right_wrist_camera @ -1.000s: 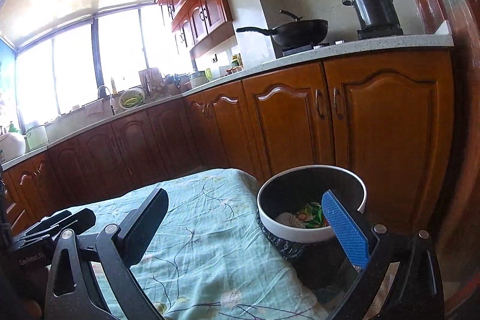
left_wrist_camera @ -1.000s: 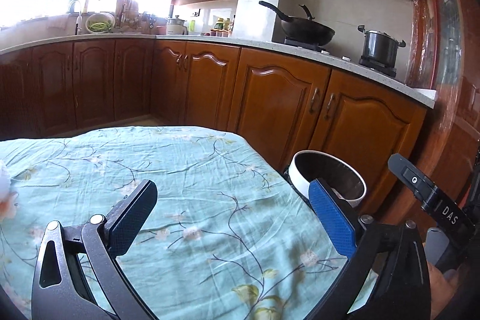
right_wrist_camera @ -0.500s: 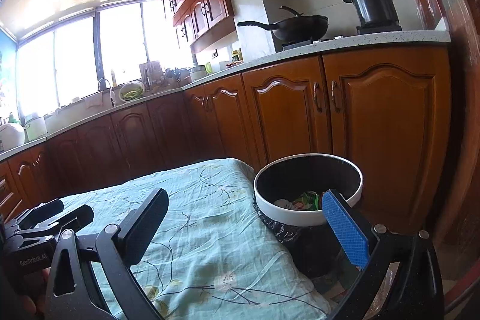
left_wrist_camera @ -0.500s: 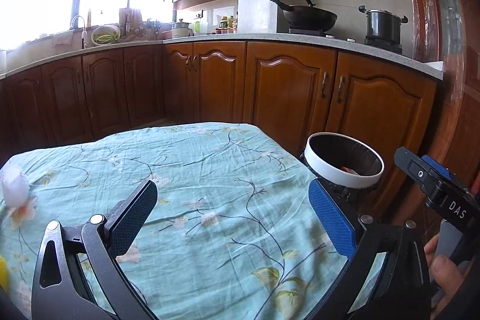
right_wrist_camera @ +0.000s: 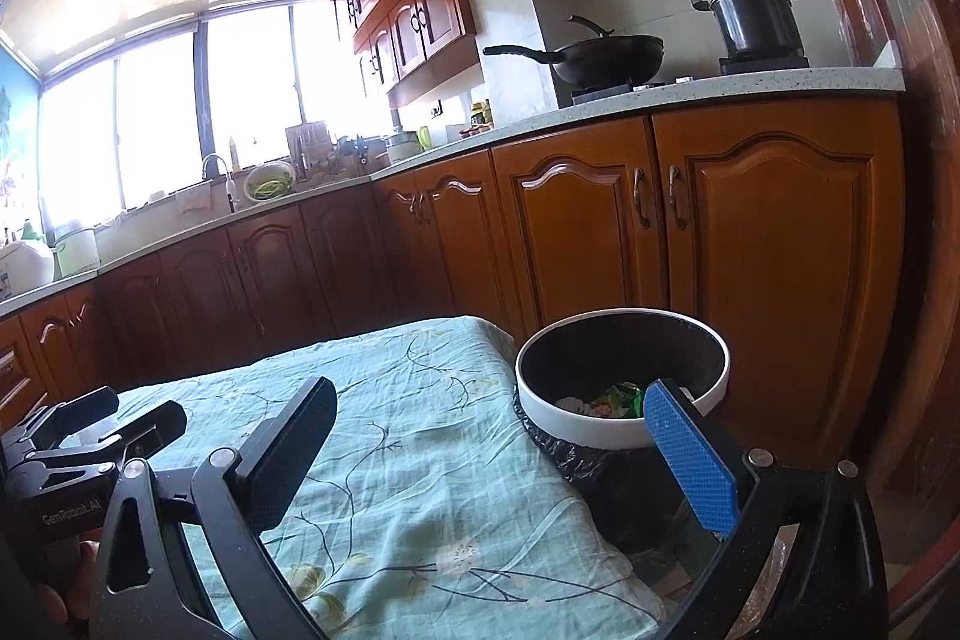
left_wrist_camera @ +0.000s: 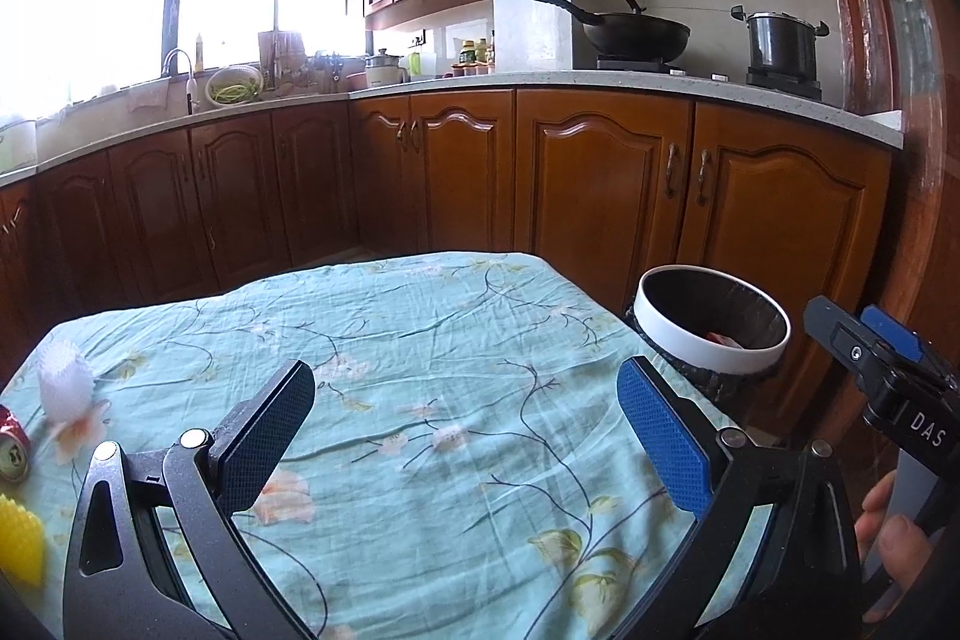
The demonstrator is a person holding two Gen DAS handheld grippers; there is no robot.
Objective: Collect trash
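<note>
Your left gripper (left_wrist_camera: 465, 427) and right gripper (right_wrist_camera: 489, 451) are both spread and empty; the can (left_wrist_camera: 12, 451) far left likely awaits the bin (right_wrist_camera: 621, 376).

Glossy wood cabinets (left_wrist_camera: 600, 184), cloth tablecloth (left_wrist_camera: 420, 340)

Tablecloth (left_wrist_camera: 456, 340) centre bare; foam net (left_wrist_camera: 63, 388), can (left_wrist_camera: 12, 451) far left.

Bench (left_wrist_camera: 420, 328): covered by teal floral cloth | left edge: white foam net (left_wrist_camera: 65, 388), red can (left_wrist_camera: 13, 451), yellow spiky item (left_wrist_camera: 21, 544) | remaining cloth bare
</note>
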